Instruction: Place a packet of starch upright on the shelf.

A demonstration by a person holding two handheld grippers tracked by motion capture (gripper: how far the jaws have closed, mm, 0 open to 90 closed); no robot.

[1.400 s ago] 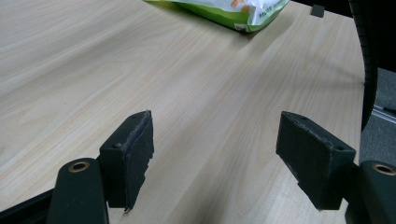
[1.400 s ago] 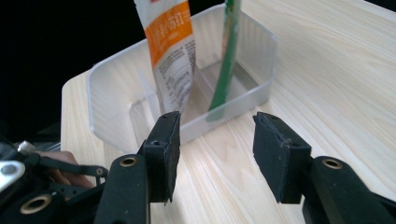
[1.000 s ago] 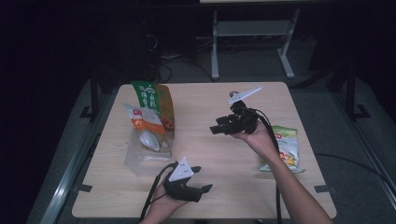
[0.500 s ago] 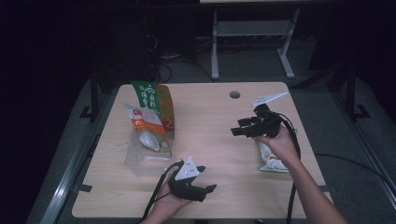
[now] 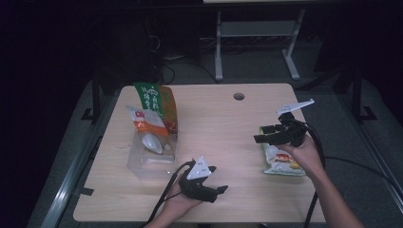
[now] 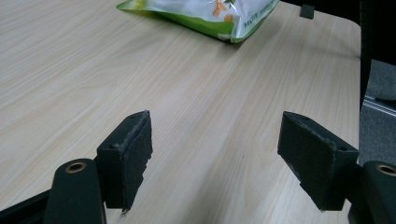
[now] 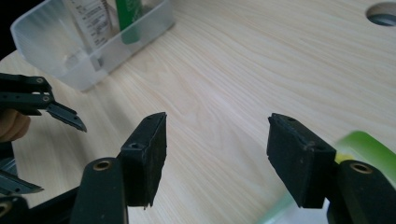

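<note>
Snack bag (image 5: 281, 161): near table's (image 5: 218, 118) right edge, under right gripper (image 5: 260, 134).
Jaws: both wide; left gripper (image 5: 219, 192) empty.
Change: right gripper moved from mid-table toward the right edge.

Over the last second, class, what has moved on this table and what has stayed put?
The right gripper has travelled from mid-table back toward the person's right, and now hangs open just above the green snack bag. It holds nothing. The left gripper shifted only slightly, open. The clear plastic box and its packets kept their places.
</note>
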